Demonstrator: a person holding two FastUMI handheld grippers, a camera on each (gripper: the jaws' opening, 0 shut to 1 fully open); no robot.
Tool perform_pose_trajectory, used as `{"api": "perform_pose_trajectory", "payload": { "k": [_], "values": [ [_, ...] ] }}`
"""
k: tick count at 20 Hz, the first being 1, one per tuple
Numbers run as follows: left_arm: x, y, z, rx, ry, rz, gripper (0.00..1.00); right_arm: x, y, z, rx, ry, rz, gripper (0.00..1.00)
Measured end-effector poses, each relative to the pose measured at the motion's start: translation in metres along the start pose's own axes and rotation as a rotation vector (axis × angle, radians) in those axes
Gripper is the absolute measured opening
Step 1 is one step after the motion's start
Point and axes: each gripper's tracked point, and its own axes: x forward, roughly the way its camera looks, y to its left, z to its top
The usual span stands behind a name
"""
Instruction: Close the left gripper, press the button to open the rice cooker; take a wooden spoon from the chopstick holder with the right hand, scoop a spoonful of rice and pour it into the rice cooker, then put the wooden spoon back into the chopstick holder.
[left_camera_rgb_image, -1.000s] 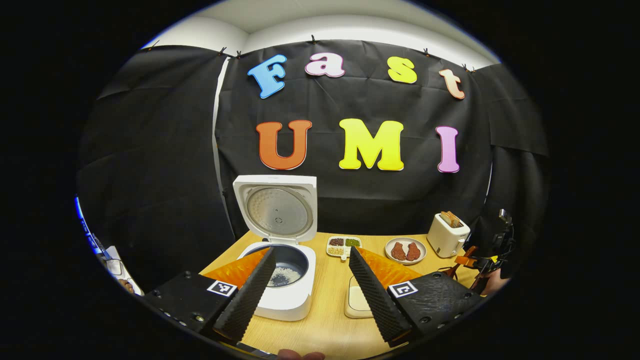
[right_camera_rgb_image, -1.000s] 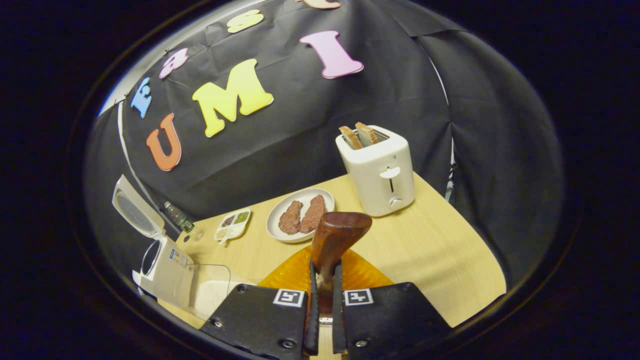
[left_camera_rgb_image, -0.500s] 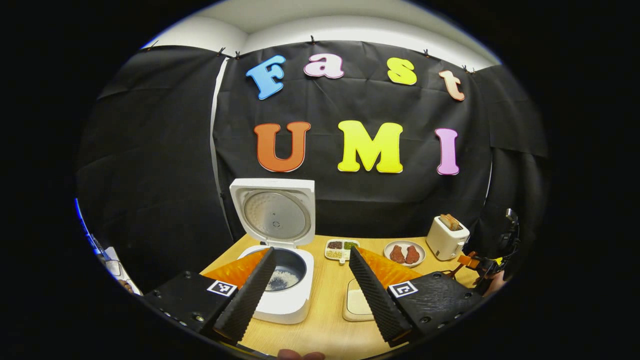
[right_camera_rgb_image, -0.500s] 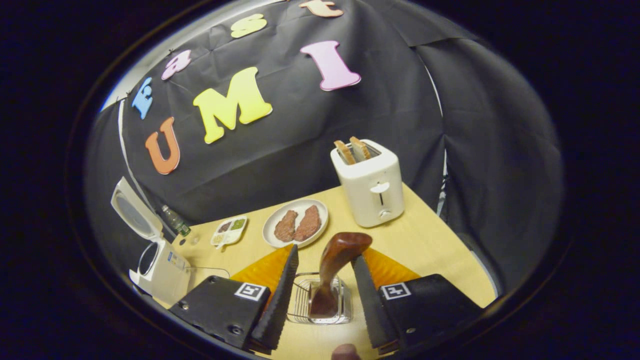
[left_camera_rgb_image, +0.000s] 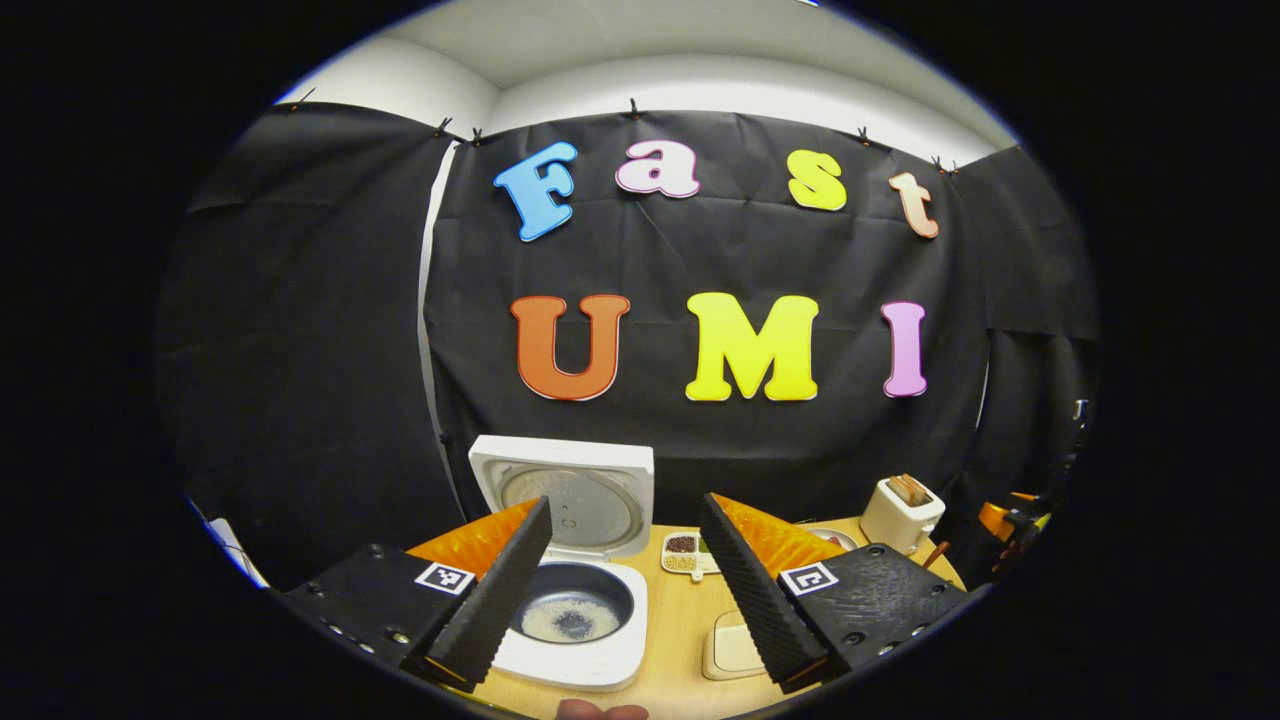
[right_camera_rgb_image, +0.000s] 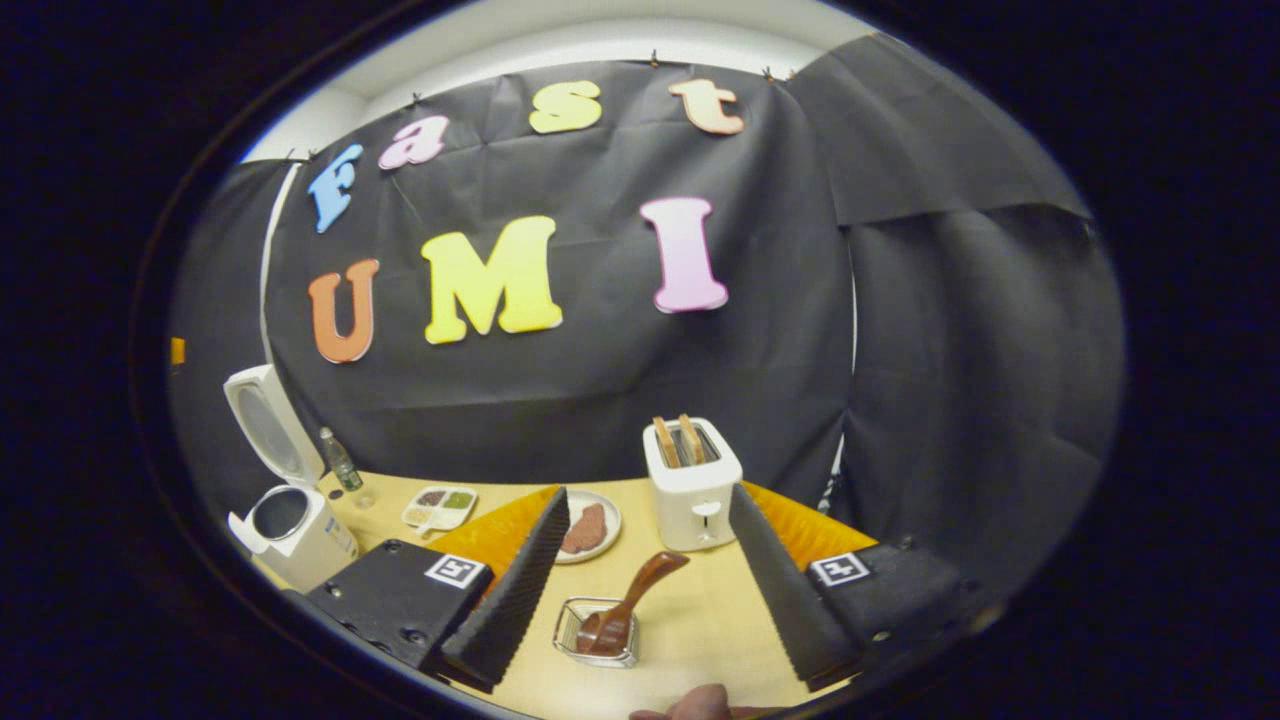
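Right gripper view: the wooden spoon (right_camera_rgb_image: 628, 605) stands tilted in the chopstick holder (right_camera_rgb_image: 597, 632), bowl down, handle leaning toward the toaster (right_camera_rgb_image: 692, 484). The right gripper (right_camera_rgb_image: 645, 585) is released, its fingers spread well apart, raised above and clear of the holder. The task reads as essentially complete.

Risks from here, as judgement: the spoon leans steeply in a light wire holder — a brush from either finger could tip spoon and holder over.

Left gripper view: the left gripper (left_camera_rgb_image: 622, 575) is likewise released, jaws wide and holding nothing, poised above the rice cooker (left_camera_rgb_image: 572, 620) and pointing forward at it. The lid stands upright behind the pot, with rice visible inside — a low pass could knock the lid.
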Motion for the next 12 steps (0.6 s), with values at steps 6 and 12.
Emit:
{"api": "perform_pose_trajectory", "payload": {
  "k": [6, 12],
  "values": [
    [0.07, 0.041, 0.032, -0.015, -0.042, 0.006, 0.95, -0.047, 0.06, 0.036, -0.034, -0.063, 0.093, 1.0],
    [0.147, 0.067, 0.027, -0.017, -0.012, 0.01, 0.95, -0.075, 0.085, 0.018, -0.014, -0.017, 0.113, 0.99]
  ]
}}
